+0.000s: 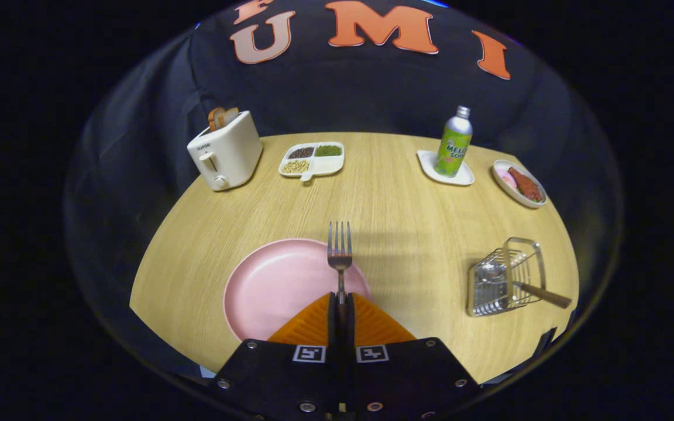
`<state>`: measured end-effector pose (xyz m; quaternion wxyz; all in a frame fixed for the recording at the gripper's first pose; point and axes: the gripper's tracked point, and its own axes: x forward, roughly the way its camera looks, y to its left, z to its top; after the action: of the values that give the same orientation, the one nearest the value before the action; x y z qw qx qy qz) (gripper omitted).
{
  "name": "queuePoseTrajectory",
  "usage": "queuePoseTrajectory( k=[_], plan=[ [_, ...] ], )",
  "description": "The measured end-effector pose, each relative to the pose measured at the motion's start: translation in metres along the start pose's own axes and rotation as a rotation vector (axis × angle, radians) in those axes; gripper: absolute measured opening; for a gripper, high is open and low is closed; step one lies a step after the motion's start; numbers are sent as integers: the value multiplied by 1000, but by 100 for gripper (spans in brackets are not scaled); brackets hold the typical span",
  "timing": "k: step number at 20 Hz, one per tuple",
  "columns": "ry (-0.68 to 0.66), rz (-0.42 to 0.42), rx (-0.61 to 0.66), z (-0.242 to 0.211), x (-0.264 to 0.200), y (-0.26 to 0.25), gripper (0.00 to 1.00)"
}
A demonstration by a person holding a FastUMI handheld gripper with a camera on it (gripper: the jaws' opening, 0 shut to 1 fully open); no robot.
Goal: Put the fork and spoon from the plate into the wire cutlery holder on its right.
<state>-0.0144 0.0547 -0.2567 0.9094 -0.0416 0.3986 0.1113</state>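
The hand-held gripper [341, 304] is clenched on the handle of the fork [340, 251], both fingers pressing it, and the tines stick out ahead of the fingers. The fork hangs above the right rim of the pink plate [278, 286], which looks bare. The wire cutlery holder [504, 283] lies to the right of the plate on the surface [395, 199], and the spoon [524, 285] is already in it, with its brown handle sticking out to the right. I think the risk is this: the grip is thin, so the fork may swivel or slip during the carry. The holder looks tipped on its side, so the tines may catch in the wires or push it away.
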Motion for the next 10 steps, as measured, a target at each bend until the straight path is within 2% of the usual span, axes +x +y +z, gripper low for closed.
queuePoseTrajectory(
  k=[6,10],
  plan=[
    [-108,-114,91,31,-38,-74,5],
    [-110,-217,74,27,-52,-123,5]
  ],
)
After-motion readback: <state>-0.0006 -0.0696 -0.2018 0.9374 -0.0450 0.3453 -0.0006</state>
